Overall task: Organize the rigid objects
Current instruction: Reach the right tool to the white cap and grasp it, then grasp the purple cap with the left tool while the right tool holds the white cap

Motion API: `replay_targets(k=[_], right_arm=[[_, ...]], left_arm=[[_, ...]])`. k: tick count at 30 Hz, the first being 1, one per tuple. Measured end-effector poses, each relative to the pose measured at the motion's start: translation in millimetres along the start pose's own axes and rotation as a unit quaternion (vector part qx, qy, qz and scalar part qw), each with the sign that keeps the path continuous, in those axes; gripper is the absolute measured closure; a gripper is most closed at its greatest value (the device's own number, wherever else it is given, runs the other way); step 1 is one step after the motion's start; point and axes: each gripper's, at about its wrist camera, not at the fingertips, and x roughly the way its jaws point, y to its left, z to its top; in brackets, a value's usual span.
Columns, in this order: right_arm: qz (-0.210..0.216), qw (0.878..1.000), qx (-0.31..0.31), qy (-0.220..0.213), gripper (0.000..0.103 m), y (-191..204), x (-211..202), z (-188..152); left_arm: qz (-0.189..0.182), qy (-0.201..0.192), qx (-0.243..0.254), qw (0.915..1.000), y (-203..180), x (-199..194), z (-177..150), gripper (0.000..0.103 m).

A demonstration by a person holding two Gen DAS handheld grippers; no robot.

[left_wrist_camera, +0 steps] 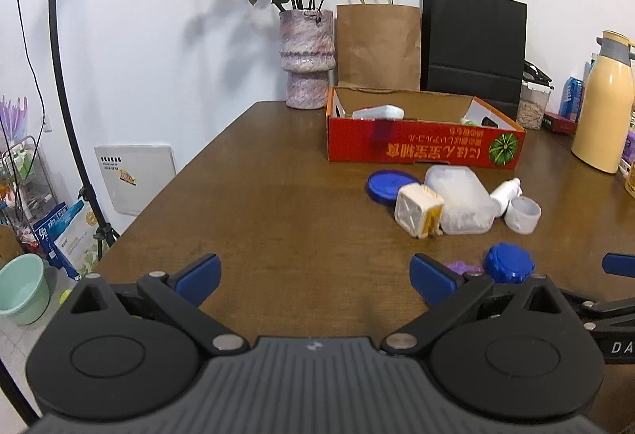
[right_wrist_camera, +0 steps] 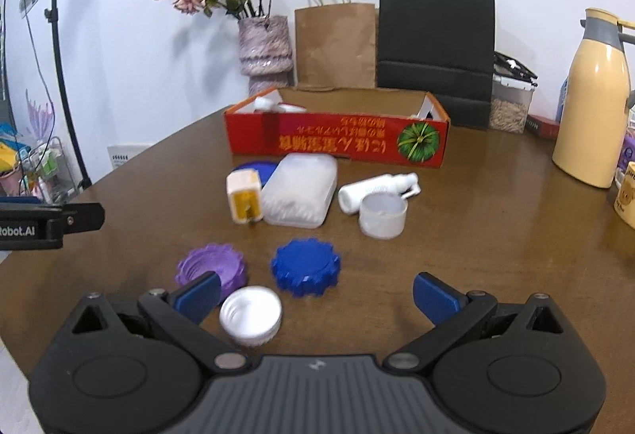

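A red cardboard box (left_wrist_camera: 424,144) (right_wrist_camera: 337,140) stands at the table's far side with a few white items inside. In front of it lie a translucent tub (right_wrist_camera: 299,193), a yellow-white square block (right_wrist_camera: 244,197), a flat blue lid (left_wrist_camera: 389,184), a white spray bottle (right_wrist_camera: 377,188) and a white cup-shaped cap (right_wrist_camera: 383,215). Nearer are a purple toothed ring (right_wrist_camera: 210,267), a blue toothed cap (right_wrist_camera: 305,267) and a white screw cap (right_wrist_camera: 251,315). My right gripper (right_wrist_camera: 315,299) is open, the white screw cap just inside its left finger. My left gripper (left_wrist_camera: 313,281) is open over bare table.
A vase of dried roses (left_wrist_camera: 307,56), a brown paper bag (left_wrist_camera: 377,45) and a black bag (left_wrist_camera: 474,45) stand behind the box. A cream thermos (right_wrist_camera: 595,100) and a grain jar (right_wrist_camera: 510,104) are at the right. A light stand (left_wrist_camera: 63,76) rises left of the wooden table (left_wrist_camera: 278,203).
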Motion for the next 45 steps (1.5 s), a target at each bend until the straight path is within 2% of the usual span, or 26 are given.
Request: replay_targets(k=[7, 11, 18, 21, 22, 23, 27, 45], right_arm=[[0.003, 1.000, -0.003, 0.014, 0.000, 10, 3, -14], [0.004, 1.000, -0.005, 0.019, 0.011, 14, 7, -17], [0.008, 0.999, -0.018, 0.031, 0.018, 23, 25, -16], [0.008, 0.999, -0.019, 0.041, 0.033, 26, 34, -16], [0.006, 0.999, -0.024, 0.035, 0.045, 27, 35, -16], [0.009, 0.999, -0.026, 0.032, 0.064, 28, 34, -16], [0.024, 0.999, -0.023, 0.024, 0.064, 25, 30, -15], [0.001, 0.999, -0.006, -0.032, 0.064, -10, 13, 3]], left_arm=[[-0.001, 0.006, -0.004, 1.0000, 4, -7, -15, 0.000], [-0.004, 0.005, -0.004, 1.0000, 6, -10, -19, 0.000], [-0.005, 0.005, -0.010, 0.9999, 7, -8, -20, 0.000], [-0.005, 0.006, -0.010, 0.9999, 7, -7, -20, 0.000], [-0.005, 0.006, -0.010, 0.9999, 7, -6, -21, 0.000], [-0.005, 0.006, -0.011, 0.9999, 7, -6, -20, 0.000], [-0.007, 0.005, -0.010, 0.9999, 6, -5, -20, 0.000], [-0.039, 0.016, 0.013, 0.9990, -33, 14, -15, 0.000]])
